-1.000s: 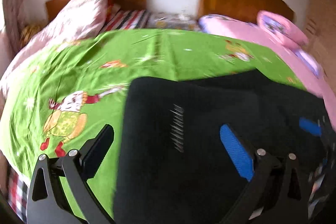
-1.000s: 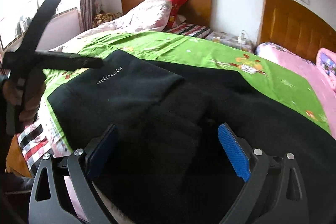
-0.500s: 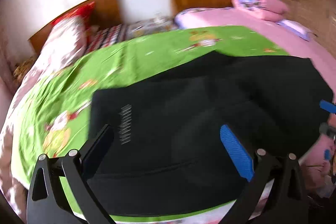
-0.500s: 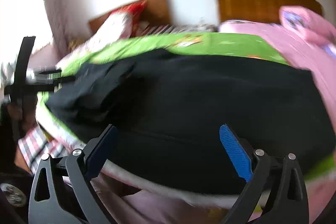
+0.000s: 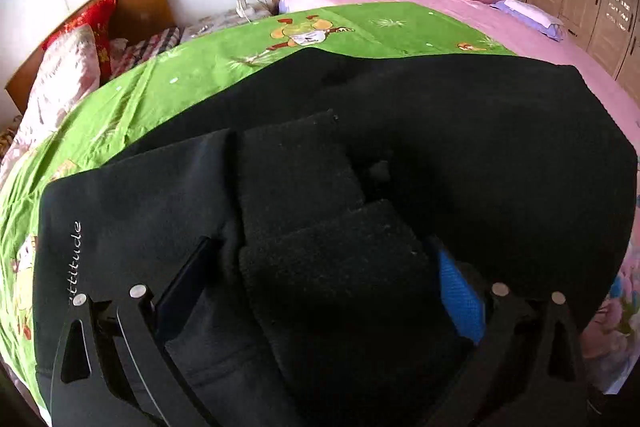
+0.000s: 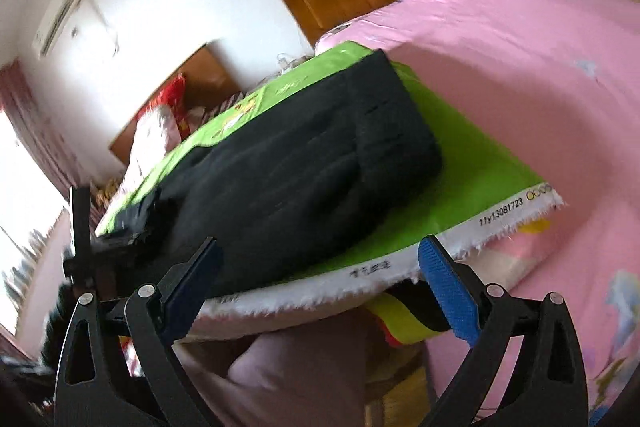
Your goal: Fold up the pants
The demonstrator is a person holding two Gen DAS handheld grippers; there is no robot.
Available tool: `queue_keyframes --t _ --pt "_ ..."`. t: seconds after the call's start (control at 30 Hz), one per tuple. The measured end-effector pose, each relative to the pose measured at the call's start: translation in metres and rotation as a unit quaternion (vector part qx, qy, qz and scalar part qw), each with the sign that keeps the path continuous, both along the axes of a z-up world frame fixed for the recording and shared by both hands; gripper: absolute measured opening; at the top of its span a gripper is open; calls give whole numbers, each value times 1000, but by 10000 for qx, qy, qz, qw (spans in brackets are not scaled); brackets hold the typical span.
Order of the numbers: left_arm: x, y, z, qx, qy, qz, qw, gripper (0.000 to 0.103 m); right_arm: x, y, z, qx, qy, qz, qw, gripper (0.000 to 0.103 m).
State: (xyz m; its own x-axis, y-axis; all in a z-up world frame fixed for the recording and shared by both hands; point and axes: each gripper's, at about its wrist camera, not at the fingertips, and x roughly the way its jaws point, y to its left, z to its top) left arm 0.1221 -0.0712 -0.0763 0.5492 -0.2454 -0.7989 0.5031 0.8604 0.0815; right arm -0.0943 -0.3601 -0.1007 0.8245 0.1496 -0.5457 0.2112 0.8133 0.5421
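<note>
Left wrist view: the black pants (image 5: 460, 147) lie spread on the green sheet (image 5: 192, 83) of the bed, long axis running from the "attitude" print at the near left toward the far right edge beside the pink bedding (image 5: 480, 7). The two leg cuffs (image 5: 320, 211) are doubled back onto the body of the garment. The left tool (image 5: 320, 279) is low over the pants, fingers spread wide, the nearer cuff lying in the gap between them; whether the pads touch the cloth I cannot tell, but nothing is clamped. Right wrist view (blurred): the pants (image 6: 288, 171) show as a long dark slab on the sheet (image 6: 472, 163), stretching away to the upper right of the tool. The right tool (image 6: 320, 287) is off the near edge of the bed, below the sheet's frayed white hem (image 6: 360, 283), fingers apart and empty, well clear of the cloth. The left tool is seen at the pants' near-left end. Judgement: left hand is much the nearer; the next fold likely runs across the long axis, right tool must come up to the far end.
</note>
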Motion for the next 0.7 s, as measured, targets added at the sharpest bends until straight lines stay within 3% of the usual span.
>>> queue_keyframes --t 0.3,0.47,0.6,0.7 --pt "-2 2 -1 12 -109 1 9999 102 36 -22 -10 881 -125 29 9960 99" --pt "-7 2 0 4 -127 4 9999 102 37 -30 -13 1368 -291 -396 9894 99" --pt "-12 1 1 20 -145 5 9999 102 41 -11 -8 853 -15 124 9963 98" --pt "-12 0 2 24 -153 19 9999 102 45 -2 -6 780 19 310 9965 97"
